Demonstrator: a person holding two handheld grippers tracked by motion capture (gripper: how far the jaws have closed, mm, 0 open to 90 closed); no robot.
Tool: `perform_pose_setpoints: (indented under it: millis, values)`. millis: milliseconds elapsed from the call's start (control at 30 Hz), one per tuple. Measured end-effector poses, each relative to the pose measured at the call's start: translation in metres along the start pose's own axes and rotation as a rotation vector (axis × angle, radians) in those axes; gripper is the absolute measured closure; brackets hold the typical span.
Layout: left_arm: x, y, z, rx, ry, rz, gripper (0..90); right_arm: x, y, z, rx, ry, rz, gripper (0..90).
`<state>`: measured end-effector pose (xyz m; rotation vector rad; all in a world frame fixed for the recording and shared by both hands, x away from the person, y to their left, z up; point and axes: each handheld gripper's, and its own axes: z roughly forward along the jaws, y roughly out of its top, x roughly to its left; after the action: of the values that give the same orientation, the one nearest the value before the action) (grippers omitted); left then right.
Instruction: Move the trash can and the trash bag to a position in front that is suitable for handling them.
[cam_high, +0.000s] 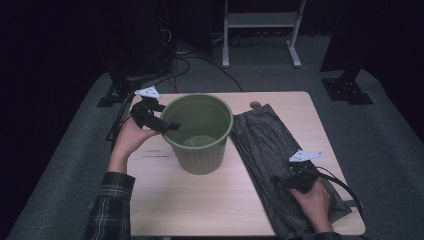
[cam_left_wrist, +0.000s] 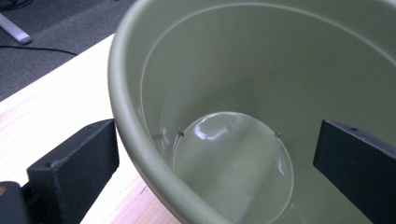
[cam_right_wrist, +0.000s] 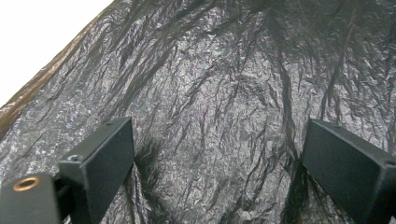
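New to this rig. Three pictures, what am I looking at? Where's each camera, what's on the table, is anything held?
There is no robot arm: a person holds a two-fingered gripper in each hand. The high view looks down from above the table. The other two cameras ride on the grippers and look along their black fingers.

On the wooden table stand a green bin, empty inside, and beside it a flat, crumpled black bag.

The left gripper straddles the bin's rim, one finger outside and one inside, open, not yet clamping. The right gripper hovers open just above the bag, near its closer end. Nothing is gripped yet.
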<state>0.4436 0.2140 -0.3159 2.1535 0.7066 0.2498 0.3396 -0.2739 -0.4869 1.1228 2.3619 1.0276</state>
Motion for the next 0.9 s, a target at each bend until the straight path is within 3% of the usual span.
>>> perform_pose_setpoints:
  millis: [167, 567, 900]
  values:
    - [0.0, -0.004, 0.0, -0.029, -0.017, -0.019, 0.0, 0.0, 0.0, 0.0, 0.0, 0.0, 0.0, 7.9]
    - [-0.007, -0.008, 0.001, -0.015, -0.025, -0.036, 0.0, 0.0, 0.0, 0.0, 0.0, 0.0, 0.0, 7.9]
    - [-0.021, -0.013, 0.002, 0.026, -0.027, -0.017, 0.0, 0.0, 0.0, 0.0, 0.0, -0.001, 0.0, 7.9]
